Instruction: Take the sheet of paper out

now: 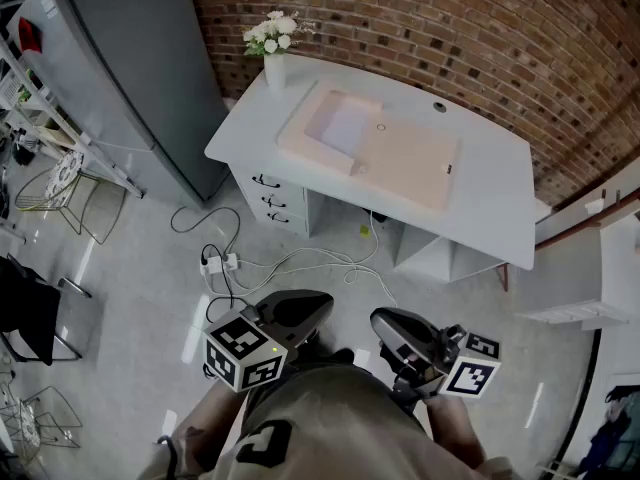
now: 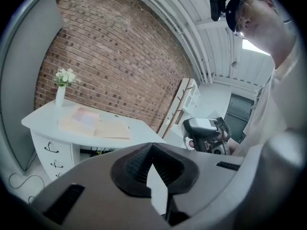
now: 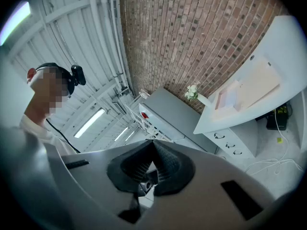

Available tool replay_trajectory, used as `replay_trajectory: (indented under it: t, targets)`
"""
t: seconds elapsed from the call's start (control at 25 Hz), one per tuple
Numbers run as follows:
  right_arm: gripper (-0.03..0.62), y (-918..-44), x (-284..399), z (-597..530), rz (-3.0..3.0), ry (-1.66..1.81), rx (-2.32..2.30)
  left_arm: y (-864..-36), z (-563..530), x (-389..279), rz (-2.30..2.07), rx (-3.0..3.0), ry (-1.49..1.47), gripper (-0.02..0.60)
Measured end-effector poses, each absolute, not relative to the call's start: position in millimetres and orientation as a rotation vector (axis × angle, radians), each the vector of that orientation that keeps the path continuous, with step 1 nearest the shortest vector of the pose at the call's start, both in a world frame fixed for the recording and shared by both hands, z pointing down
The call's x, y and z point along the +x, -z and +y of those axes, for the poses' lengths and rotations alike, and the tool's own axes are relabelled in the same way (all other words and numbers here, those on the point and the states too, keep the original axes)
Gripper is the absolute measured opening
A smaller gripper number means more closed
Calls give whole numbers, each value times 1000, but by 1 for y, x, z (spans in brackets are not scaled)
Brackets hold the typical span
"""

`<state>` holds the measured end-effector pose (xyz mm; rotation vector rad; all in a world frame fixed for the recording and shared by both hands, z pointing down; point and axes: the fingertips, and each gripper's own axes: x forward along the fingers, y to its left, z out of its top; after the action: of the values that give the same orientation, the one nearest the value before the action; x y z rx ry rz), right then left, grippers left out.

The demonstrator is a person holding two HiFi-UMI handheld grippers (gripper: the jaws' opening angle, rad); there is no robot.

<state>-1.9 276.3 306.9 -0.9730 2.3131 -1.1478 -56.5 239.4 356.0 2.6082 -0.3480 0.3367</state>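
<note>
**Both grippers closed and empty, well back from the desk**

The person stands on the grey floor (image 1: 120, 268), well apart from a white desk (image 1: 490, 198) set against a brick wall (image 1: 480, 28). The left gripper (image 1: 305, 310) and the right gripper (image 1: 388, 324) are held near the body, side by side and pointing toward the desk.

In the left gripper view, the left gripper's (image 2: 151, 147) jaws meet at their tips with nothing between them. The right gripper's (image 3: 152, 145) jaws are likewise pressed together and hold nothing.

A beige folder (image 1: 400, 163) lies open on the desk. The sheet of paper (image 1: 345, 126), pale and whitish, rests in the folder's left half, on the side nearer the vase (image 1: 274, 68). Neither gripper touches it. The vase stands upright at the desk's far left corner and holds white flowers (image 1: 272, 30).

Three drawers (image 1: 268, 198) sit under the desk's left end. White cables (image 1: 320, 260) and a power strip (image 1: 218, 263) lie on the floor in front of it. A tall grey cabinet (image 1: 130, 78) stands to the left of the desk.
</note>
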Motion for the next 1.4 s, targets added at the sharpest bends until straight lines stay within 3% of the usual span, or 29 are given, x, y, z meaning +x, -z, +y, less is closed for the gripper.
replay_trajectory:
  t: [0.6, 0.92, 1.4]
  targets:
    - [25, -303, -6, 241, 2291, 1117, -1110, -347, 187, -86, -379, 2627, -271, 14]
    - [25, -308, -41, 220, 2430, 1180, -1014, -361, 150, -127, -509, 2664, -373, 15]
    - [25, -317, -67, 195, 2459, 1254, -1018, -367, 139, -140, -449, 2630, -297, 14]
